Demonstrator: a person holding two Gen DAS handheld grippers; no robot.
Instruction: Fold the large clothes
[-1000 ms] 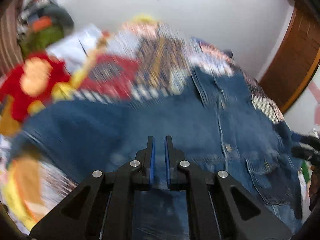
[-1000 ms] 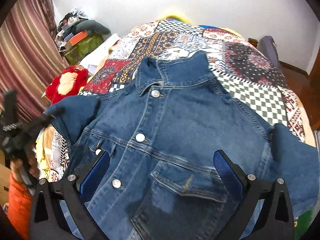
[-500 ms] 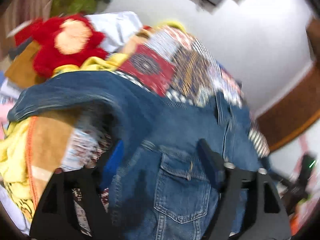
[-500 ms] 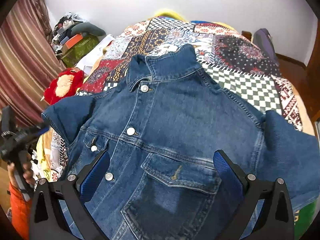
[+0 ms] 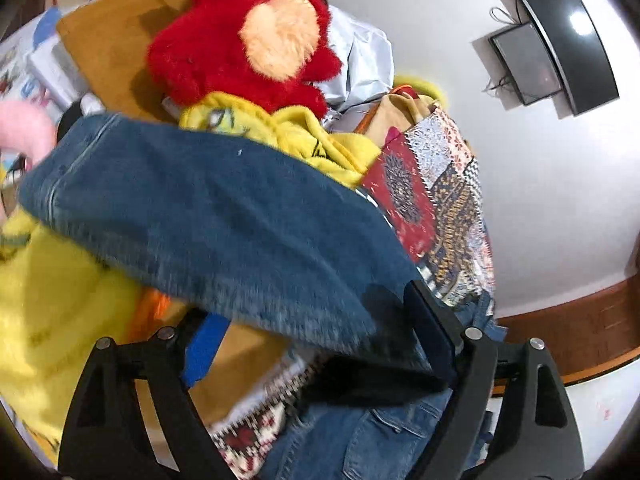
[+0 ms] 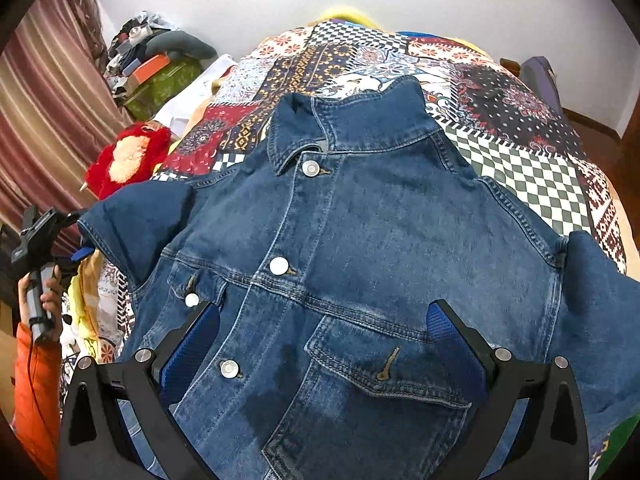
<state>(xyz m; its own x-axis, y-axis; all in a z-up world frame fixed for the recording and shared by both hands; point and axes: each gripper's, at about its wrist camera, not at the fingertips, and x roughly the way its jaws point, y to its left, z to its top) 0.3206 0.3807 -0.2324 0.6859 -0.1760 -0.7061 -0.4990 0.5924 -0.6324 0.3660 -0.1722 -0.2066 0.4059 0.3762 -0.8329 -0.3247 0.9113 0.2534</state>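
Note:
A blue denim jacket [image 6: 360, 240] lies front up and buttoned on the patchwork bedspread [image 6: 520, 152], collar towards the wall. My right gripper [image 6: 322, 312] hovers open over its lower front, one finger by the buttons, the other by the chest pocket [image 6: 384, 360]. In the left wrist view, the jacket's sleeve [image 5: 224, 216] stretches out over the bed's side. My left gripper [image 5: 316, 332] straddles the sleeve near the shoulder, rolled sideways. Its jaws are wide and closing, with the cloth between them and the pads clear of it.
A red plush toy [image 5: 248, 36] and yellow cloth [image 5: 48, 300] lie piled beside the bed under the sleeve. A hand in an orange sleeve [image 6: 36, 360] holds the left gripper at the bed's left side. Striped curtains [image 6: 44, 112] and boxes stand behind.
The left gripper, shut over the jacket front a second ago, has opened wide, rolled, and swung left to the sleeve. The right gripper sank slightly, staying open.

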